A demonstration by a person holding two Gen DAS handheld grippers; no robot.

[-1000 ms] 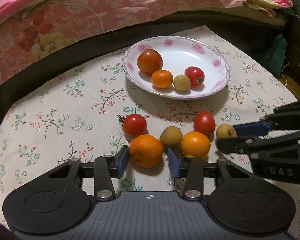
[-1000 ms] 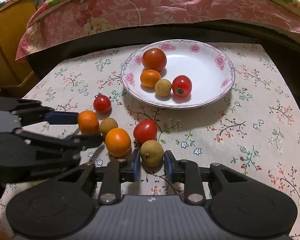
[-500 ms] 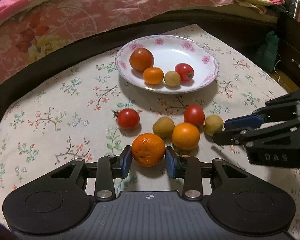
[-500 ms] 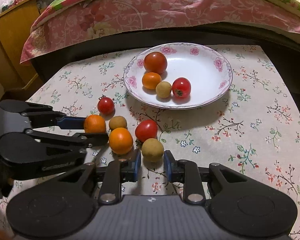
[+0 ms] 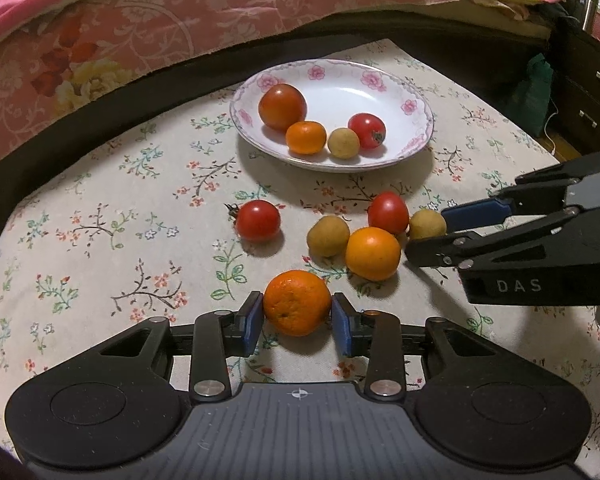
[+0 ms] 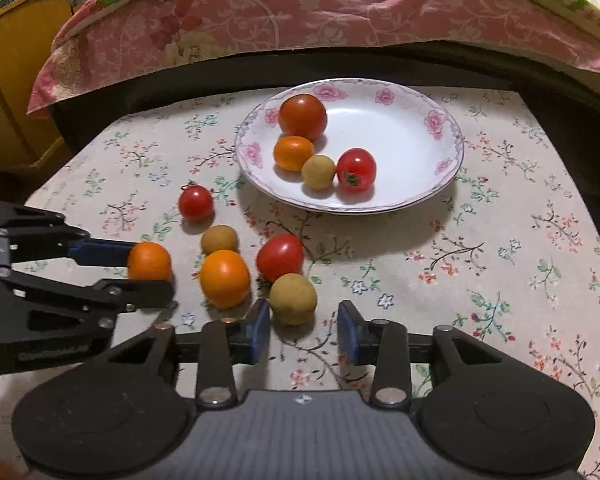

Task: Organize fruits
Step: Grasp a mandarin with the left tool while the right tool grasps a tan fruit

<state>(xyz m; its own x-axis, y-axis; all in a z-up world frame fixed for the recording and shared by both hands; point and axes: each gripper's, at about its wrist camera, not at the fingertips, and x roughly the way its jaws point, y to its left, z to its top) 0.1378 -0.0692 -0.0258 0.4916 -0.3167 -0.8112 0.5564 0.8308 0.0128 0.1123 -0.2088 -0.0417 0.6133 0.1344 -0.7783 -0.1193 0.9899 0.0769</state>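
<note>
Left gripper (image 5: 297, 322) clamps an orange (image 5: 297, 302); right gripper (image 6: 303, 332) has just let go of a tan fruit (image 6: 293, 298).

A second ago the right pads pinched the tan fruit; now the jaws have just been opening, and it sits on the cloth (image 6: 480, 280) between them, near the left pad and clear of the right one, so that pick looks abandoned or due a re-grip. The orange has come back toward the camera, away from the loose row, with both blue pads on its dimpled skin; it seems ready to go to the plate (image 5: 416, 100). The plate is glossy white china with a pink-flower rim and already holds four round fruits. Smooth red tomatoes, another orange and a matt tan fruit lie on the soft floral cloth.
</note>
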